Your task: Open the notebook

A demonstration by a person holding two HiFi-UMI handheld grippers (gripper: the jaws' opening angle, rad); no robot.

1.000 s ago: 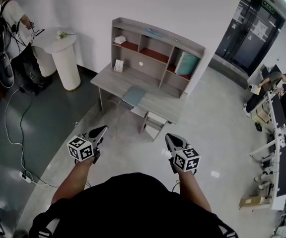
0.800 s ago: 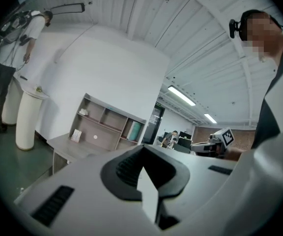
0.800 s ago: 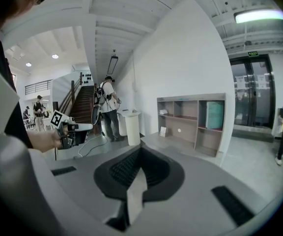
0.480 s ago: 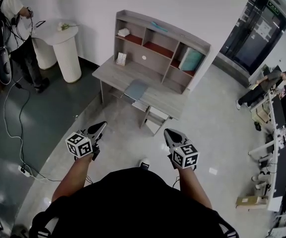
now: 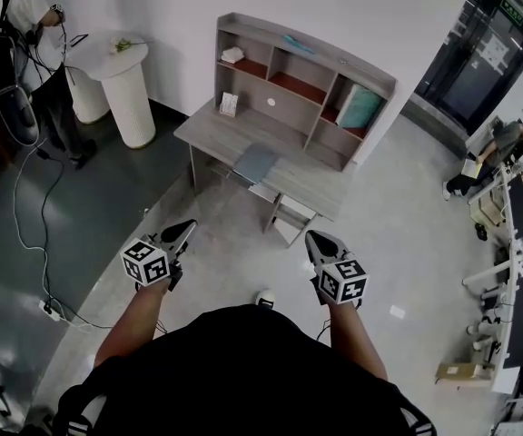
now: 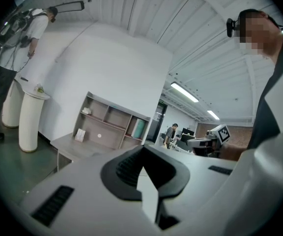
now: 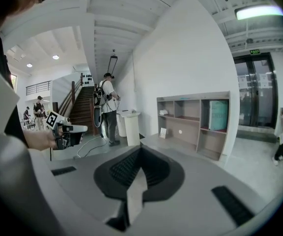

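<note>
2 grippers nearest: left gripper (image 5: 188, 229), right gripper (image 5: 314, 238), grey plastic jaws pressed together, nothing pinched. Cube with black-white square markers on each. Glossy pale floor (image 5: 234, 262). Well ahead: grey wood-grain desk (image 5: 214, 131). Flat blue-grey rectangular notebook (image 5: 254, 163) near its front edge. Boxy shelf hutch (image 5: 334, 67) behind. Green door sign (image 5: 513, 12) unreadable.

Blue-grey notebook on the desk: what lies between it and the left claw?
Head view: bare pale floor, then the front edge of the grey wooden desk. The left claw hangs short of the blue-grey notebook, touching nothing.
</note>
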